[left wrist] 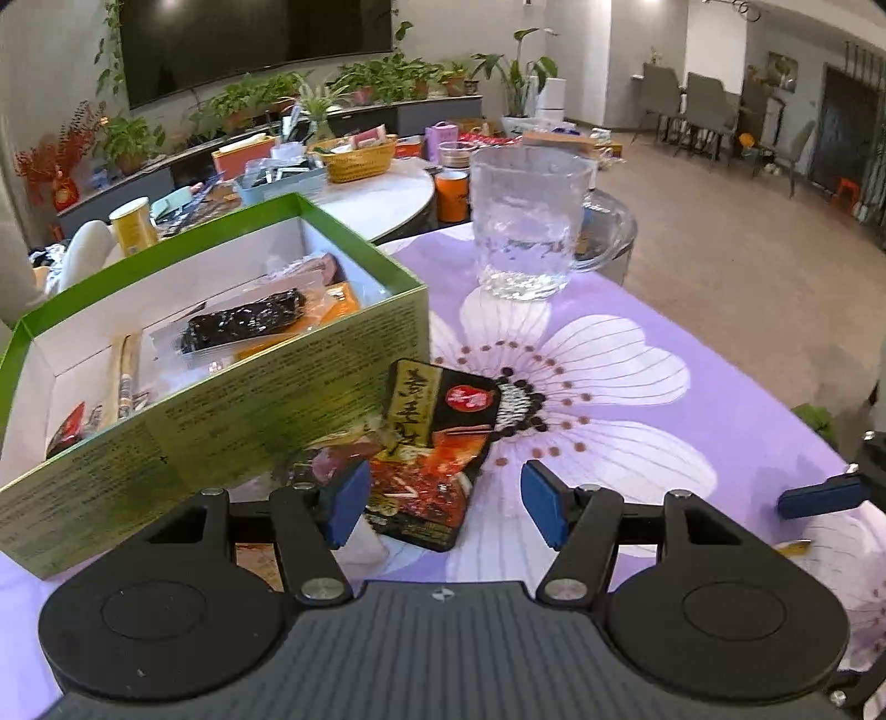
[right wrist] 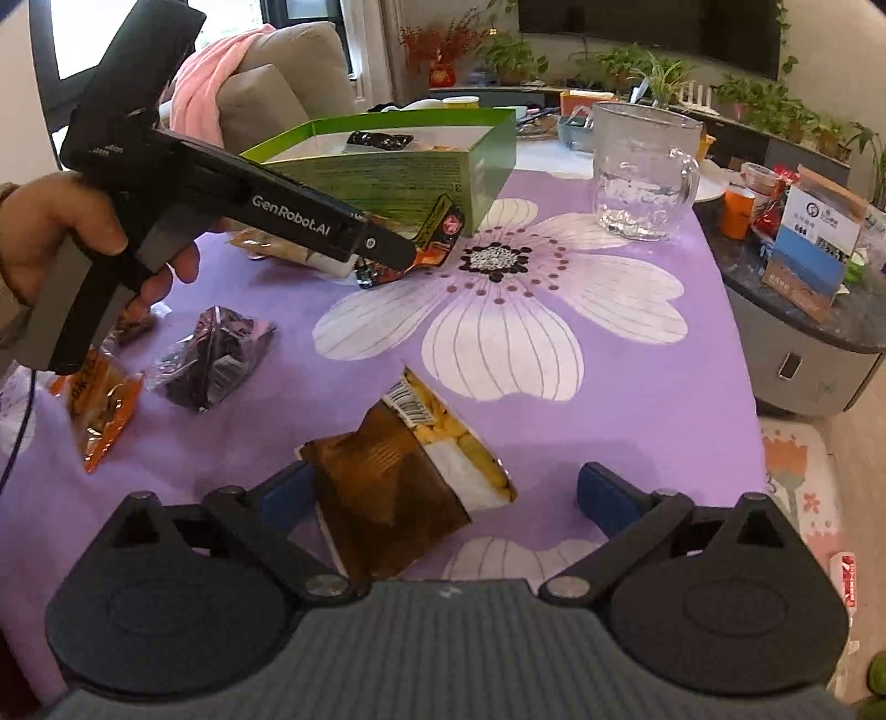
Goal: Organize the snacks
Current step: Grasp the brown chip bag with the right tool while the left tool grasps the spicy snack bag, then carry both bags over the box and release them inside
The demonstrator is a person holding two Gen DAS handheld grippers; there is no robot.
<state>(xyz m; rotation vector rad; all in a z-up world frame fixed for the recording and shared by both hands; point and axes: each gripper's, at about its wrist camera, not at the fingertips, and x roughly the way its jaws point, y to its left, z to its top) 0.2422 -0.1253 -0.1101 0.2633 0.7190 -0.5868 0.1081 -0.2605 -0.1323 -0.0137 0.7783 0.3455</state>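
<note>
Left wrist: green box [left wrist: 221, 421] crowds the spread left claw [left wrist: 443, 507].

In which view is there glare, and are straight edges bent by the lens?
Left wrist view: ceiling-light glare on the television; the green box edges bow. Right wrist view: bright window top left; the table edge curves.

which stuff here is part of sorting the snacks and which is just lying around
Part of the job:
green box
red-and-black snack packet
brown-and-yellow snack packet
dark foil packet
orange packet
left gripper
right gripper

Just lying about:
glass mug
wicker basket
potted plants
</note>
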